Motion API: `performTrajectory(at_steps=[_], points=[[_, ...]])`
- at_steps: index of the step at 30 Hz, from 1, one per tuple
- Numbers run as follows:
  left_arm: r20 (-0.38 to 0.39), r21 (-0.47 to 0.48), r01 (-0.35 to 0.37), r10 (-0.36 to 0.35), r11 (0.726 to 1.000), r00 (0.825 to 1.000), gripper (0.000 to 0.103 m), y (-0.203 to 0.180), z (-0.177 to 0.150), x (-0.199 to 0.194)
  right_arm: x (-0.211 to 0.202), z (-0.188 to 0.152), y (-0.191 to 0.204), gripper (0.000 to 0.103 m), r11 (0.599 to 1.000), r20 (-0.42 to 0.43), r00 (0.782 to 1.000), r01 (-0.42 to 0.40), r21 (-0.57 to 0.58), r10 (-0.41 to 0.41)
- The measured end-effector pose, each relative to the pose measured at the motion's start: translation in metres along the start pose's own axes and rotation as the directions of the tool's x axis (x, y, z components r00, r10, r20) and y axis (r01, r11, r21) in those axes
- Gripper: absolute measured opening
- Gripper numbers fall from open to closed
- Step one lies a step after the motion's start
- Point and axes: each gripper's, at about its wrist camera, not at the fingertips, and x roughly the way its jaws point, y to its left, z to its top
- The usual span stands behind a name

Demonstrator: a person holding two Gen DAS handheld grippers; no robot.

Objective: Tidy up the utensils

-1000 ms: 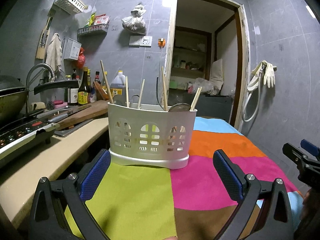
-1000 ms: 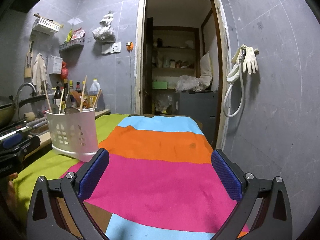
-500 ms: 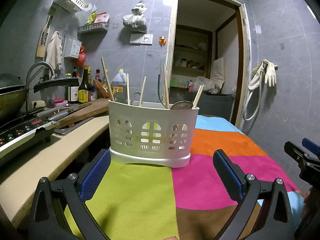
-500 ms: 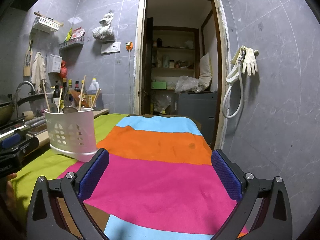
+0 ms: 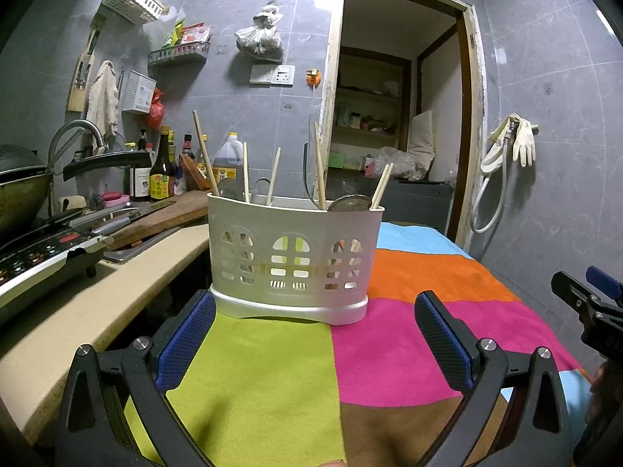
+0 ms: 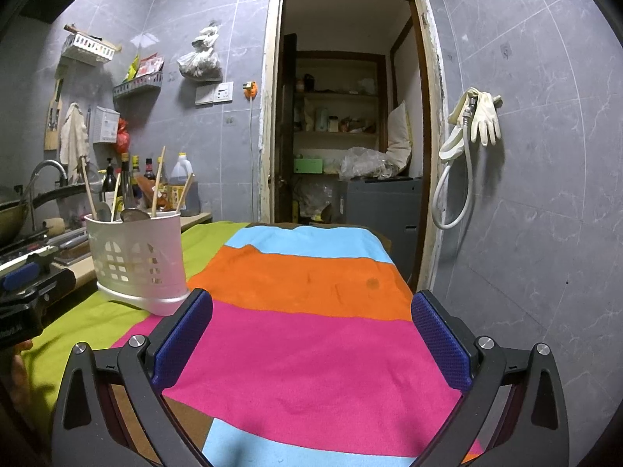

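A white plastic utensil holder (image 5: 294, 260) stands on a table with a colourful striped cloth (image 5: 389, 342). Several wooden chopsticks (image 5: 320, 173) and a metal spoon (image 5: 348, 203) stick out of it. My left gripper (image 5: 313, 334) is open and empty, just in front of the holder. My right gripper (image 6: 311, 334) is open and empty above the pink stripe, to the right of the holder (image 6: 136, 260). The right gripper also shows at the right edge of the left wrist view (image 5: 588, 299).
A beige counter (image 5: 78, 311) runs along the left with an induction cooker (image 5: 35, 257), a wok (image 5: 19, 194), a cutting board (image 5: 155, 222) and bottles (image 5: 161, 171). An open doorway (image 6: 346, 136) lies beyond the table. Gloves and a hose (image 6: 473, 124) hang on the right wall.
Both grippers have shifted slightly; the holder sits a little lower and closer in the left wrist view. Nothing was gripped or released.
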Motion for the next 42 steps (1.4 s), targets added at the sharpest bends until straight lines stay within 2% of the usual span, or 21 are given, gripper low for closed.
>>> performTrajectory(at_steps=[42], points=[[-0.027,-0.003,0.016,-0.016,1.0,1.0,0.1,0.003,-0.0039,0.0033,0.0043,-0.004,0.0017,0.103,1.0,-0.02,1.0,0.003,0.0,-0.003]])
